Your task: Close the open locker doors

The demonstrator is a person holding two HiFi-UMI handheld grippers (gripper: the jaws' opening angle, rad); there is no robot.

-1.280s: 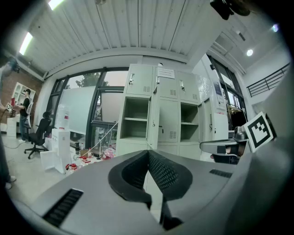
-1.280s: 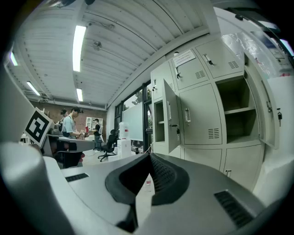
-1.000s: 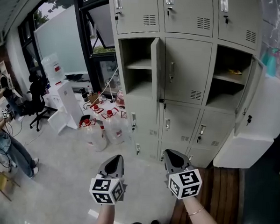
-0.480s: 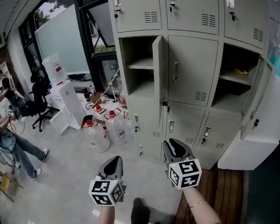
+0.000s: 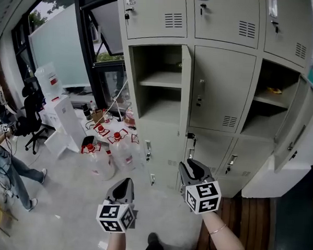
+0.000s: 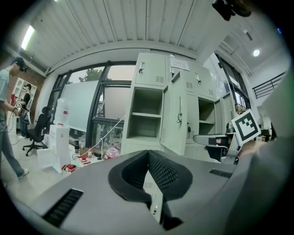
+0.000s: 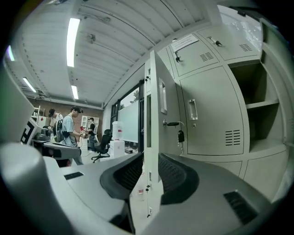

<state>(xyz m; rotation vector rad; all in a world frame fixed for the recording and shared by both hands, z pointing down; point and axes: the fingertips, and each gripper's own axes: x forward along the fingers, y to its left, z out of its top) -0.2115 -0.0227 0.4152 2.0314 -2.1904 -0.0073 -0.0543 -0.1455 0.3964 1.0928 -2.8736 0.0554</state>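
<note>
The grey locker bank (image 5: 224, 26) fills the head view. One door (image 5: 185, 92) in its middle row stands open beside an empty shelved compartment (image 5: 156, 85). Further right, a second compartment (image 5: 272, 104) is open, its door (image 5: 297, 132) swung out. My left gripper (image 5: 122, 190) (image 6: 148, 153) is shut and empty, low in front of the lockers. My right gripper (image 5: 193, 171) (image 7: 150, 160) points at the open door's edge (image 7: 154, 92). Its jaws are opening with nothing between them. Both grippers are well short of the doors.
Water jugs (image 5: 100, 158) and white boxes (image 5: 57, 119) sit on the floor left of the lockers. An office chair (image 5: 31, 123) and a person (image 5: 0, 163) are at far left. A white cabinet (image 5: 263, 180) stands at right, above a wooden floor strip (image 5: 235, 220).
The lockers have come closer and shifted right in the head view. Both grippers have advanced toward them. The right gripper's jaws have parted.
</note>
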